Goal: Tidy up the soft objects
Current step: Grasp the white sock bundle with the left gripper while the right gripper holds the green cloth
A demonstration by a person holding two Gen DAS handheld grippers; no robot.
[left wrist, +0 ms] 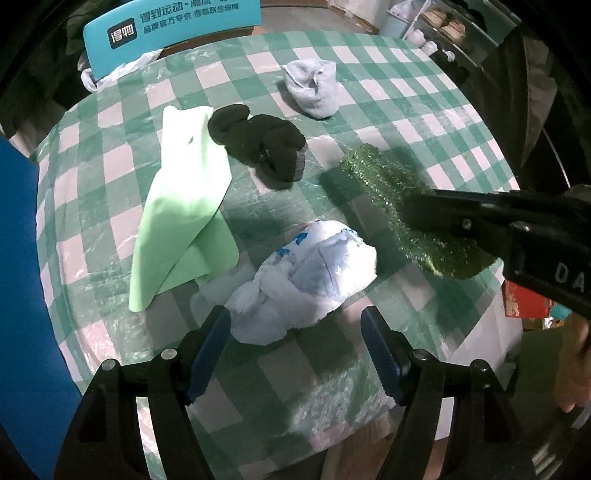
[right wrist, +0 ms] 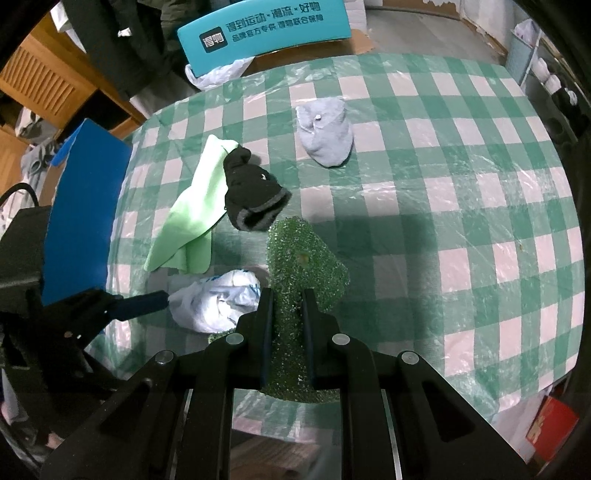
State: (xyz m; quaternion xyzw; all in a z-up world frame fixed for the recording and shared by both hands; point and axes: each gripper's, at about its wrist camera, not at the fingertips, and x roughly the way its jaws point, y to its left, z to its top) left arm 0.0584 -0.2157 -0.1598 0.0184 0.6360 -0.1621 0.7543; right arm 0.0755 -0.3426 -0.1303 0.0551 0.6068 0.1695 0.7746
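Note:
On the green-and-white checked tablecloth (left wrist: 388, 92) lie a light green cloth (left wrist: 184, 199), a black sock bundle (left wrist: 258, 144), a grey sock bundle (left wrist: 314, 88) and a white plastic bag with blue print (left wrist: 314, 273). My left gripper (left wrist: 295, 343) is open, its fingers on either side of the bag's near end. My right gripper (right wrist: 288, 306) is shut on a dark green scouring pad (right wrist: 303, 258) and holds it above the table, right of the bag (right wrist: 218, 299). The pad also shows in the left wrist view (left wrist: 399, 199).
A teal sign with Chinese text (right wrist: 266, 26) and a white plastic bag stand at the table's far edge. A blue panel (right wrist: 85, 206) is at the left edge. A red box (left wrist: 524, 302) lies below the table's right side. Wooden furniture (right wrist: 44, 85) is far left.

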